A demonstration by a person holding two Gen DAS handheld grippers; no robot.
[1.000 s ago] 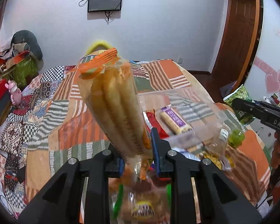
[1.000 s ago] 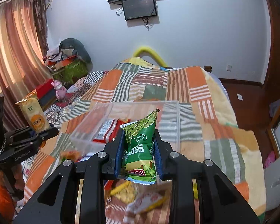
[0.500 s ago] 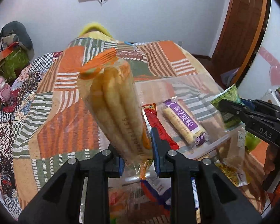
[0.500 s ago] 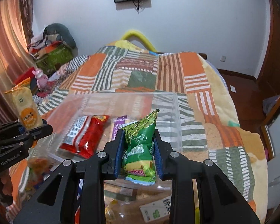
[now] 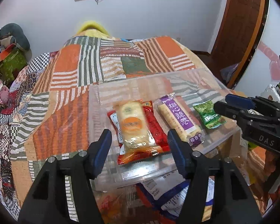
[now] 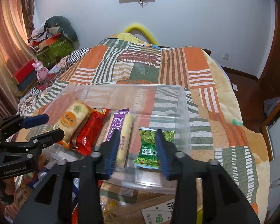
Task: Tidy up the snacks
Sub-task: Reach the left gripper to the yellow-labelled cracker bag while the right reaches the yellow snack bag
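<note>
A clear plastic bin (image 5: 132,85) (image 6: 184,112) lies on the patchwork bed. In it lie a pale cracker pack with an orange circle (image 5: 133,125) (image 6: 72,119) on top of a red packet (image 5: 155,130) (image 6: 91,130), a purple-labelled roll (image 5: 179,119) (image 6: 121,130) and a green pea bag (image 5: 209,114) (image 6: 151,147). My left gripper (image 5: 138,143) is open and empty just above the cracker pack. My right gripper (image 6: 136,145) is open and empty above the green bag.
More loose snack packets (image 5: 164,190) (image 6: 155,211) lie on the bed in front of the bin. Each gripper shows in the other's view, the right (image 5: 252,115) and the left (image 6: 26,130). Boxes and a pink toy (image 6: 41,71) stand left of the bed.
Both grippers moved down over the bin and opened. The cracker pack left the left gripper and lies on the red packet. The green bag left the right gripper and lies in the bin.
</note>
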